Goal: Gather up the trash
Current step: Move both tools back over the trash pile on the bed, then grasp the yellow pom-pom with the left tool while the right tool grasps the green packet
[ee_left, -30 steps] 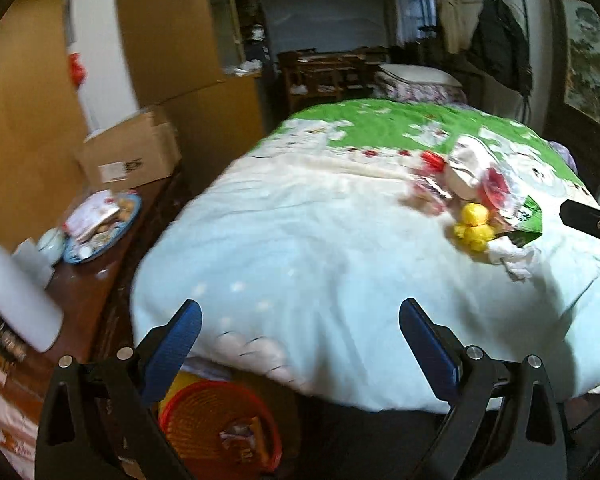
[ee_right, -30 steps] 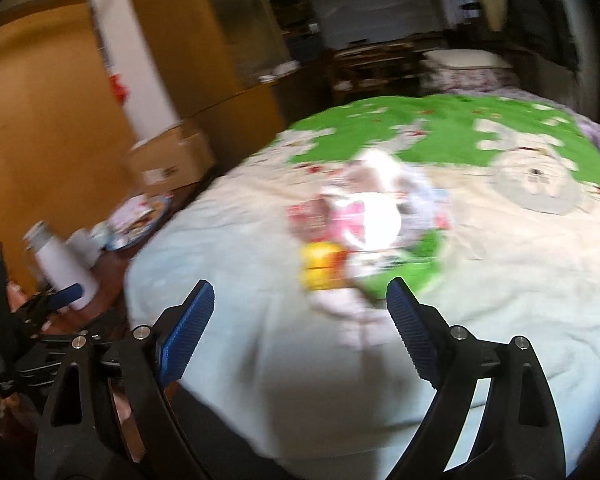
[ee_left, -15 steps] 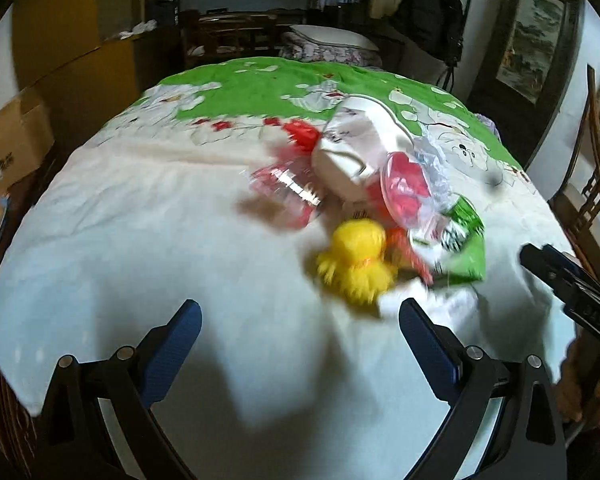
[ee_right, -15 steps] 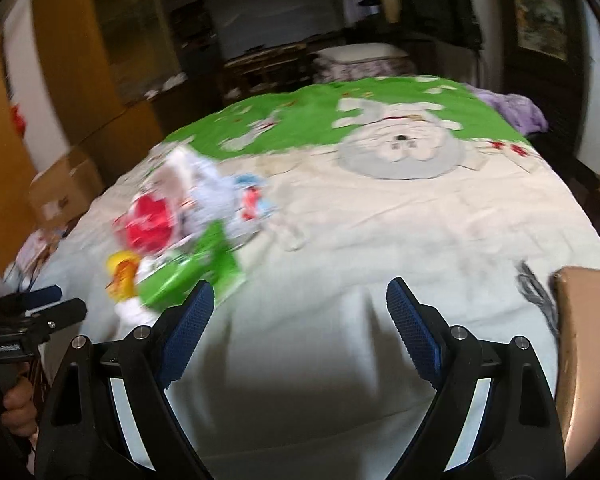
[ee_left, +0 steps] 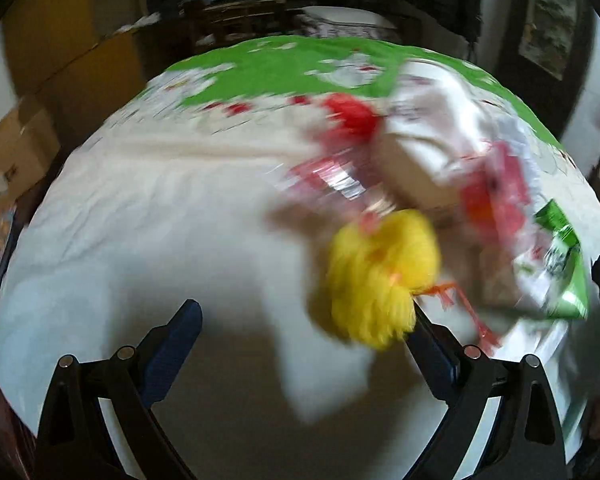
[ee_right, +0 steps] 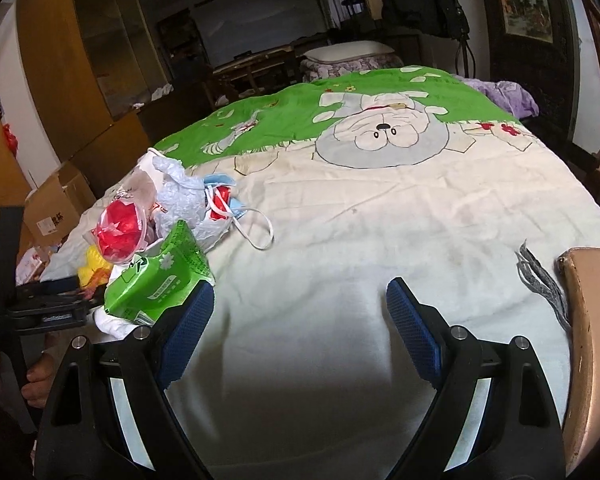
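Note:
A heap of trash lies on a quilted bed (ee_right: 360, 216). It holds a green tissue pack (ee_right: 160, 276), a red plastic bag (ee_right: 120, 232), a pale blue crumpled bag (ee_right: 184, 196) and a face mask with a white strap (ee_right: 256, 232). A yellow fluffy chick toy (ee_left: 380, 276) lies at its near side, blurred, close to my left gripper's right fingertip. My left gripper (ee_left: 306, 328) is open and empty. It also shows in the right wrist view (ee_right: 40, 304), left of the heap. My right gripper (ee_right: 300, 312) is open and empty, just right of the green pack.
A cardboard box (ee_right: 56, 208) stands on the floor left of the bed. A tan chair back (ee_right: 588, 320) stands at the bed's right edge, with a grey tassel (ee_right: 540, 280) beside it. Dark furniture and a pillow (ee_right: 348, 50) lie beyond the bed.
My left gripper has swung from the bed's left corner toward the heap and closed in on the yellow toy. My right gripper has turned right, so the heap now sits at its left.

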A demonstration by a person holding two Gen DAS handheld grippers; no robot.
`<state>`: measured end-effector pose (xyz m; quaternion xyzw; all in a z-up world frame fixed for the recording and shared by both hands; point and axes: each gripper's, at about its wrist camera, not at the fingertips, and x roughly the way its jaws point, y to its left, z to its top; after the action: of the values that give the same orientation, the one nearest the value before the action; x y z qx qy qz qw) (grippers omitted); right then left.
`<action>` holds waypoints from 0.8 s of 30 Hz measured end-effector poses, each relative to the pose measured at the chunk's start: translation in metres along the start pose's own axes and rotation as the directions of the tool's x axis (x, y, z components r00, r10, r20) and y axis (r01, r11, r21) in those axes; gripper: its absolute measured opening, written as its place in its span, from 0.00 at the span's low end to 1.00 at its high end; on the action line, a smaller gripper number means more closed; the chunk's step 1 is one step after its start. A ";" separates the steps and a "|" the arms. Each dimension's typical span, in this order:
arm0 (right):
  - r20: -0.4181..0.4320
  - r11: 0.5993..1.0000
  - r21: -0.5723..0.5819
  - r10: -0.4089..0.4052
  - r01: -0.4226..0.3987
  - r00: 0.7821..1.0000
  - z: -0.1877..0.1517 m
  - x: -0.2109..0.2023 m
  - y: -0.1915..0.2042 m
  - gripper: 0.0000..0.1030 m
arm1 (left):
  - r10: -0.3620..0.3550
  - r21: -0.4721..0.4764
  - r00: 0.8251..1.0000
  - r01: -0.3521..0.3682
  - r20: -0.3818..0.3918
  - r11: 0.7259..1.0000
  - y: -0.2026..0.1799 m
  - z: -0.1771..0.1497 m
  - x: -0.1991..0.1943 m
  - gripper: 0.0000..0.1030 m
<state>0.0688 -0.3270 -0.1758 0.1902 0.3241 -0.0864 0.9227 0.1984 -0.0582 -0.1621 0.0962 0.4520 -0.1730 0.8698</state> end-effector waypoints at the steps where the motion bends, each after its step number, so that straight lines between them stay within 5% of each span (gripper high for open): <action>1: -0.002 1.000 -0.001 0.003 -0.003 1.000 0.000 0.000 0.000 0.83 | 0.006 -0.017 1.000 -0.006 -0.004 1.000 0.010 -0.005 -0.002 0.93; 5: -0.007 1.000 0.008 0.013 -0.013 1.000 0.000 0.001 0.000 0.83 | -0.019 -0.038 1.000 0.019 0.011 0.999 0.022 -0.010 -0.011 0.93; 16: -0.017 0.999 0.018 0.033 -0.033 0.999 -0.001 0.002 -0.001 0.83 | -0.197 -0.007 0.980 0.197 0.032 0.980 -0.020 0.006 -0.008 0.94; 20: -0.020 0.999 0.026 0.048 -0.048 0.999 -0.001 0.003 -0.003 0.83 | -0.186 0.021 0.982 0.185 0.039 0.982 -0.028 0.008 -0.007 0.94; 22: -0.019 0.998 0.027 0.050 -0.049 0.999 -0.001 0.003 -0.003 0.83 | -0.184 0.011 0.982 0.184 0.029 0.983 -0.029 0.010 0.000 0.91; 24: -0.021 0.998 0.027 0.050 -0.049 0.999 -0.001 0.003 -0.003 0.83 | -0.195 -0.008 0.980 0.196 0.020 0.981 -0.027 0.010 0.007 0.77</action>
<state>0.0698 -0.3296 -0.1792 0.2114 0.3280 -0.0657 0.9184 0.1994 -0.0878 -0.1618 0.0454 0.4516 -0.2564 0.8534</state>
